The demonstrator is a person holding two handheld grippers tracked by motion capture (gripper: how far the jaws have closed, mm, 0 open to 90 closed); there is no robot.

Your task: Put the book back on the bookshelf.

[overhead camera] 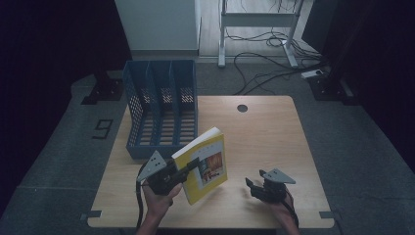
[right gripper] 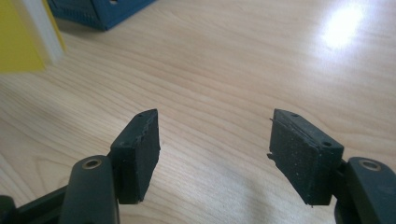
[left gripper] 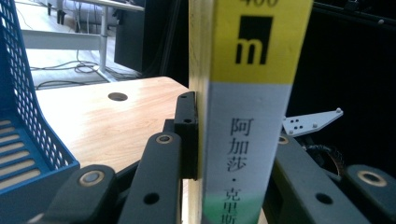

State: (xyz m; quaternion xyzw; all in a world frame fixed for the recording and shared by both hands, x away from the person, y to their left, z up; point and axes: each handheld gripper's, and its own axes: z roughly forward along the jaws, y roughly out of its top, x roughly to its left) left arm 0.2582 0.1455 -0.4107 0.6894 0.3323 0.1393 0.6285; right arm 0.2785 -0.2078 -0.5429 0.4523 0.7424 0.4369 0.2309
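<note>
1. Nearest to the person's side, the right claw (overhead camera: 255, 188) hangs low over the bench (overhead camera: 274, 137), its jaws apart with nothing between them.
2. Left of it, the left claw (overhead camera: 192, 166) is clamped on a yellow book (overhead camera: 208, 164), held up off the bench and tilted, just in front of the blue file rack (overhead camera: 161, 105).
3. From the left claw's camera, the pads (left gripper: 187, 135) squeeze the book's spine edge squarely.
4. The step looks like sliding the book into a rack slot.
5. To do it well, I'd stand the book upright, line its spine up with one slot, keep the grip firm, and bring the free claw in to steady the rack.
</note>
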